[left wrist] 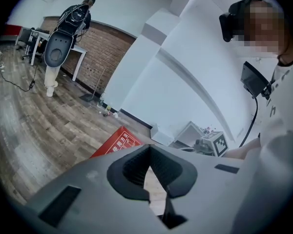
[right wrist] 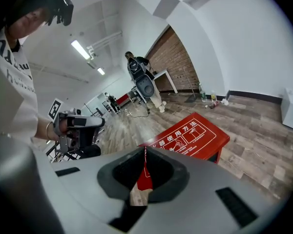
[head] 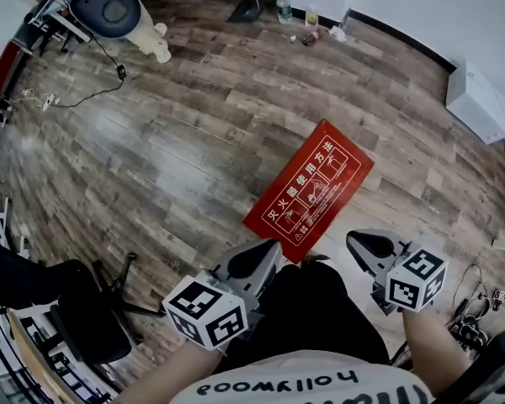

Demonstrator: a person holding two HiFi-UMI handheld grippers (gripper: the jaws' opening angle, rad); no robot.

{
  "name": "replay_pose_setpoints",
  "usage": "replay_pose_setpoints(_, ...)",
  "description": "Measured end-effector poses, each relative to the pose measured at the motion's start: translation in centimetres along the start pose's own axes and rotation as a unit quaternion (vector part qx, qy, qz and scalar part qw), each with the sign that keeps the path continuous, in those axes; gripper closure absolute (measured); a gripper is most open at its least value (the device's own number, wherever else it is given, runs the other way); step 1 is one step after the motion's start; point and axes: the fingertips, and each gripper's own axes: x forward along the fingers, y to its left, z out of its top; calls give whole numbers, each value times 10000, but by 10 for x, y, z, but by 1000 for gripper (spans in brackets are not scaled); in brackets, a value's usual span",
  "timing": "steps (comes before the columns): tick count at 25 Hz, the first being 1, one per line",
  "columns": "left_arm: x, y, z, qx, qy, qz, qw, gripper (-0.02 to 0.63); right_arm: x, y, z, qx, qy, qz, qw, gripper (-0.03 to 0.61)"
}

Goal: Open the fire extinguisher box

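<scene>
The red fire extinguisher box [head: 308,191] stands on the wooden floor with its printed lid shut and facing up. It also shows in the left gripper view as the red box [left wrist: 116,143] and in the right gripper view as the red box [right wrist: 192,135]. My left gripper [head: 268,249] hovers just short of the box's near corner, with its jaws together and nothing between them. My right gripper [head: 354,241] hangs to the right of that corner, also shut and empty. Neither touches the box. The left gripper [right wrist: 77,127] is visible from the right one.
A white cabinet [head: 480,99] stands by the far right wall. Bottles and small litter [head: 296,17] lie along the back wall. A blue and white seat-like device [head: 118,11] and a cable [head: 84,95] are at the far left. A black office chair base [head: 109,297] sits near my left.
</scene>
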Motion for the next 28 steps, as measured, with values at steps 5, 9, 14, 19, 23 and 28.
replay_pose_setpoints(5, 21, 18, -18, -49, 263, -109, 9996, 609, 24, -16, -18, 181, 80, -125, 9997, 568)
replay_pose_setpoints(9, 37, 23, -31, -163, 420, -90, 9989, 609, 37, -23, -39, 368, 156, -42, 9992, 566)
replay_pose_setpoints(14, 53, 24, -39, -156, 472, -90, 9987, 609, 55, -47, -60, 1097, 74, 119, 9939, 553)
replay_pose_setpoints(19, 61, 28, -52, -299, 550, 39, 9980, 609, 72, -73, -79, 2156, 31, 328, 9759, 423)
replay_pose_setpoints(23, 66, 34, -62, -343, 632, 151, 9973, 609, 85, -100, -94, 2597, 2, 246, 9654, 418)
replay_pose_setpoints(28, 77, 44, -70, -328, 556, 249, 9976, 609, 106, -117, -108, 2797, 57, 544, 9585, 403)
